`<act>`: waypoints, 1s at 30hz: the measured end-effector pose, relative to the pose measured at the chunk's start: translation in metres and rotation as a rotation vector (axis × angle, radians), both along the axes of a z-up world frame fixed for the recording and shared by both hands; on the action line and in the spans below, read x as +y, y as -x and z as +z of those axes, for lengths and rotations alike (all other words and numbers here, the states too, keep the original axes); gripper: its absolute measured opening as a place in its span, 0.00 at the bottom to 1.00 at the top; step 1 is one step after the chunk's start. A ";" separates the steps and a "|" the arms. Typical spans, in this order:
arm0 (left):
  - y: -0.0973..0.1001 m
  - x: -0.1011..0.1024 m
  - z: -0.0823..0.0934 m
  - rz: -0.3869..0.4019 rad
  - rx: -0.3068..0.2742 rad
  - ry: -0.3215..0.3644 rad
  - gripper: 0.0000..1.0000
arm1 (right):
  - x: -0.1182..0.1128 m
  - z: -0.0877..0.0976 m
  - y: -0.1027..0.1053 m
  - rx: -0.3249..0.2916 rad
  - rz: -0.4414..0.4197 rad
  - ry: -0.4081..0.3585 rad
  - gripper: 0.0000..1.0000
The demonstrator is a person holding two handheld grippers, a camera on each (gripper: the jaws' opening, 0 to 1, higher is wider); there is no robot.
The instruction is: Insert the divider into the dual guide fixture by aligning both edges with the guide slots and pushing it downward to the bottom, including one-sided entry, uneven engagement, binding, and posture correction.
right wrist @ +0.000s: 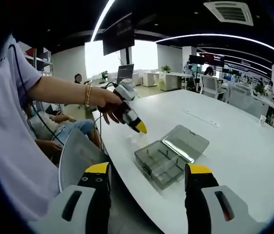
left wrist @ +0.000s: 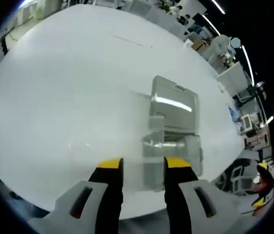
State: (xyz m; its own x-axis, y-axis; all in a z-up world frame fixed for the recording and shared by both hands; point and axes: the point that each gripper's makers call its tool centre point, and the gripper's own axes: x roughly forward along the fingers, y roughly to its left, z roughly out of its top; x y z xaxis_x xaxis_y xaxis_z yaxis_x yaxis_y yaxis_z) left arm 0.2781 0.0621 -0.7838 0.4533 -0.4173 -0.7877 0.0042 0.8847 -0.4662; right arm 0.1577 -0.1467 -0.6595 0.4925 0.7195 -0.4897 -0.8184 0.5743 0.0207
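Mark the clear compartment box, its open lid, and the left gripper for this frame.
clear compartment box (right wrist: 160,165): right gripper view, on the divided tray.
open lid (right wrist: 185,142): right gripper view, on the flat panel.
left gripper (right wrist: 140,127): right gripper view, at its yellow tips, above the table edge.

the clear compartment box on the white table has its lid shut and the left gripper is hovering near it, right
Not quite: the box has its lid swung open, lying flat behind the tray, as the right gripper view shows. The rest holds: it sits on the white table with the left gripper hovering near it.
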 end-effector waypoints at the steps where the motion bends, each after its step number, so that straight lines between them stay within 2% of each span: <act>1: 0.000 -0.001 0.001 -0.001 -0.003 0.004 0.30 | 0.001 0.000 0.000 -0.001 0.000 0.002 0.58; 14: 0.005 -0.016 0.017 -0.030 -0.065 0.083 0.30 | 0.005 0.001 0.001 -0.004 -0.005 0.029 0.58; 30: 0.013 -0.058 0.047 -0.073 -0.136 0.253 0.30 | 0.014 0.004 -0.002 -0.004 -0.058 0.053 0.56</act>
State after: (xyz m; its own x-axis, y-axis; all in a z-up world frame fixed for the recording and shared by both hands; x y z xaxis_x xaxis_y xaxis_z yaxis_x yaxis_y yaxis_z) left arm 0.2649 0.0038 -0.7364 0.5091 -0.6278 -0.5888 0.1409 0.7356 -0.6625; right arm 0.1602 -0.1324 -0.6551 0.5351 0.6626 -0.5241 -0.7834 0.6213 -0.0145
